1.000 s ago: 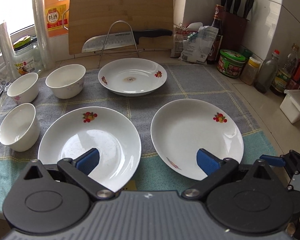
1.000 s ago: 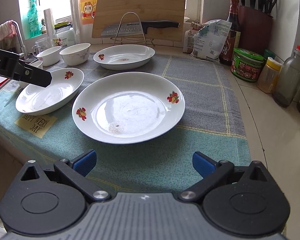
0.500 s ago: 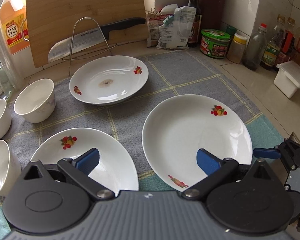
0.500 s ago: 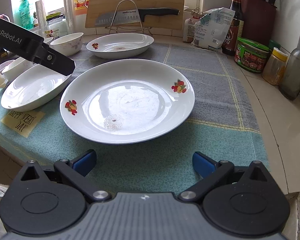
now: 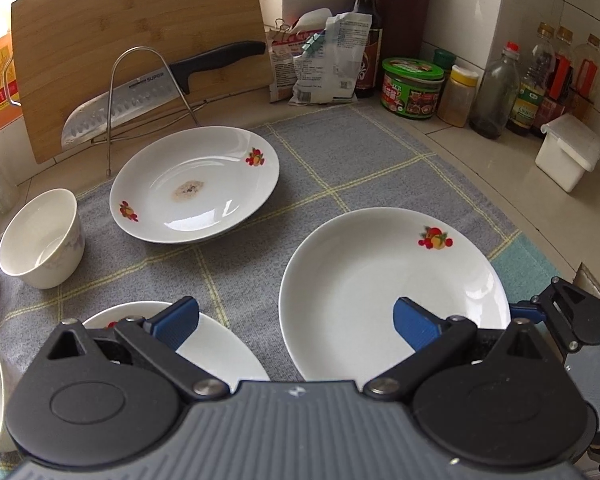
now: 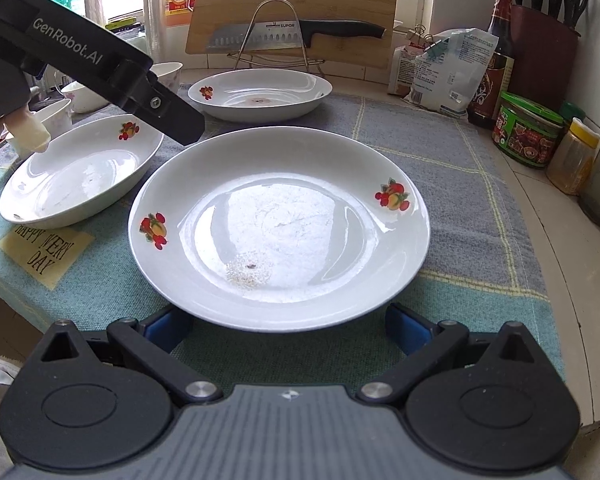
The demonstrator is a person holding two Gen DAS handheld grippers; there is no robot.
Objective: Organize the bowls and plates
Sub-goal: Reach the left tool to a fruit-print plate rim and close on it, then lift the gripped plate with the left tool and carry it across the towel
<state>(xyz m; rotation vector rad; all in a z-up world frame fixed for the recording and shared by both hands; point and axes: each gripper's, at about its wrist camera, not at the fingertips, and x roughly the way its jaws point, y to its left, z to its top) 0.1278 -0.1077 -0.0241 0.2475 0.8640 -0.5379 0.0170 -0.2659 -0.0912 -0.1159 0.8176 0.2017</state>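
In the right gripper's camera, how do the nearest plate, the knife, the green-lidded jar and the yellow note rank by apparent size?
Largest to smallest, as they look:
1. Nearest plate, though nearness inflates it.
2. Knife, long but far.
3. Yellow note and green-lidded jar look alike; I won't rank them.

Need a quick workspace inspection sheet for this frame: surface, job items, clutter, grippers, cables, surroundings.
Surface: checked cloth over the counter.
Job's things: three plates, unstacked: near plate, left plate, far plate; bowl, more bowls at the left edge.
Clutter: yellow note on the cloth.
Grippers: left gripper open, above the plates; right gripper open, at the near plate's rim.
Cables: nothing seen.
Surroundings: knife, cutting board, jars, bottles.
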